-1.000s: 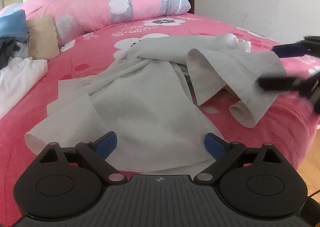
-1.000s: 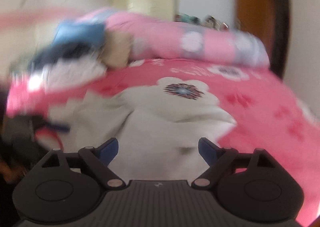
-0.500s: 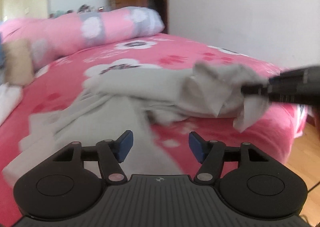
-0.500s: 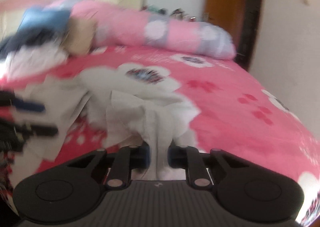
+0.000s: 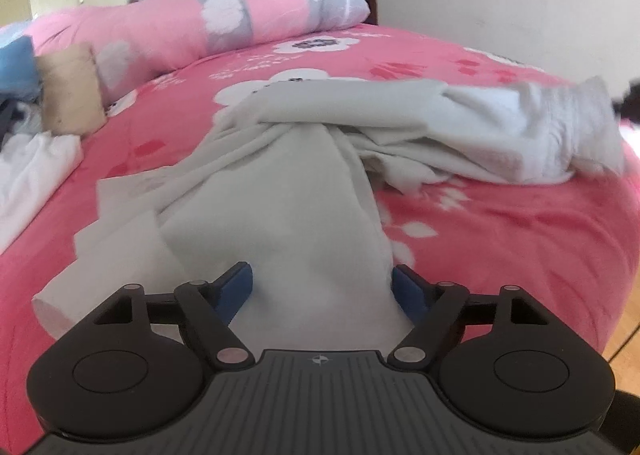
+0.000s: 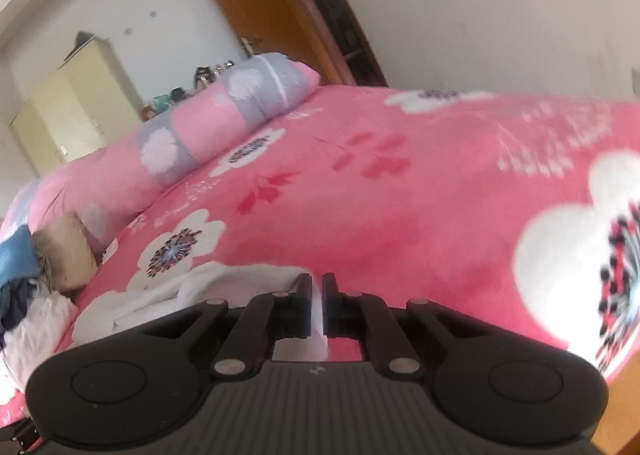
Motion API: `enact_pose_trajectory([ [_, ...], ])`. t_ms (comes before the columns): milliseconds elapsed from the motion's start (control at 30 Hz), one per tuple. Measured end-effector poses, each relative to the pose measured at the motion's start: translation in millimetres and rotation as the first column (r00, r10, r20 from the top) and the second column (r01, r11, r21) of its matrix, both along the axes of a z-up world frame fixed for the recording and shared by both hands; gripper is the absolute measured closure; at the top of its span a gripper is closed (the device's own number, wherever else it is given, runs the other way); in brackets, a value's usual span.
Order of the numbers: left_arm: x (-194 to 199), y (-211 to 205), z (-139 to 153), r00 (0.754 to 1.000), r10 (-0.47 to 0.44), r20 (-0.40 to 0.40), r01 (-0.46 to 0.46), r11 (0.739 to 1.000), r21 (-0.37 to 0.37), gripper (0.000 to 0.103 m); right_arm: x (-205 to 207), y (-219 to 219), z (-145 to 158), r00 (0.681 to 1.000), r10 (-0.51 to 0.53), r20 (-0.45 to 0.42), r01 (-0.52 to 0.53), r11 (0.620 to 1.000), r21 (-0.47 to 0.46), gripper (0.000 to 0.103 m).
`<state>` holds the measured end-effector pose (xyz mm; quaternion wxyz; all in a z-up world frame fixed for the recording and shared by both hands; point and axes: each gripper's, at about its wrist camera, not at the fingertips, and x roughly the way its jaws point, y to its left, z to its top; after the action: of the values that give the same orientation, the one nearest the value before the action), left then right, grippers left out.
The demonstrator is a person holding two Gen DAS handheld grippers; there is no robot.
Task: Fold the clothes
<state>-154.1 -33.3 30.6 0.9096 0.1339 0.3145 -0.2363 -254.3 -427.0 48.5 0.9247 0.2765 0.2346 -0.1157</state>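
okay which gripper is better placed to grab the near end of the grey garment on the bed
Left. The left gripper is open with the near end of the grey garment between its fingers. The right gripper is already shut on the garment's other end.

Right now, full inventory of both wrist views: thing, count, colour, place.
Garment: 1, pale grey, crumpled across the bed's near side; one end pulled toward the right edge.
Bedspread: 1, pink with white flowers, covers the bed.
Rolled quilt: 1, pink and grey, floral, along the far side of the bed.
Beige roll: 1, tan, left, beside the quilt.
Clothes pile: several, blue, dark and white, far left of the bed.
Door: 1, brown wood, behind the bed.
Wardrobe: 1, cream, back left.
Left gripper: open, grey cloth lying between its fingers.
Right gripper: shut on a strip of the pale cloth.
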Motion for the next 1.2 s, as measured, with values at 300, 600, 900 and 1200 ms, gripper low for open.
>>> enact_pose_trajectory([
  [300, -22.7, -37.3, 42.3, 0.962, -0.250, 0.113, 0.269, 0.939, -0.215, 0.017, -8.5, 36.4, 17.8, 0.989, 0.122, 0.079, -0.117, 0.991, -0.066, 0.099],
  [600, -37.9, -83.4, 34.1, 0.922, -0.373, 0.103, 0.385, 0.861, -0.334, 0.017, -23.3, 88.9, 63.2, 0.921, 0.353, 0.164, -0.318, 0.926, -0.204, 0.099],
  [900, -24.6, -122.1, 28.0, 0.905, -0.422, 0.042, 0.411, 0.846, -0.340, 0.006, -46.3, 41.6, 20.9, 0.998, 0.067, -0.021, -0.069, 0.986, -0.153, 0.071],
  [1200, -8.1, -211.2, 24.4, 0.905, -0.425, 0.009, 0.417, 0.882, -0.220, 0.007, -49.7, 24.0, -14.2, 0.992, -0.041, -0.118, 0.016, 0.978, -0.209, 0.053],
])
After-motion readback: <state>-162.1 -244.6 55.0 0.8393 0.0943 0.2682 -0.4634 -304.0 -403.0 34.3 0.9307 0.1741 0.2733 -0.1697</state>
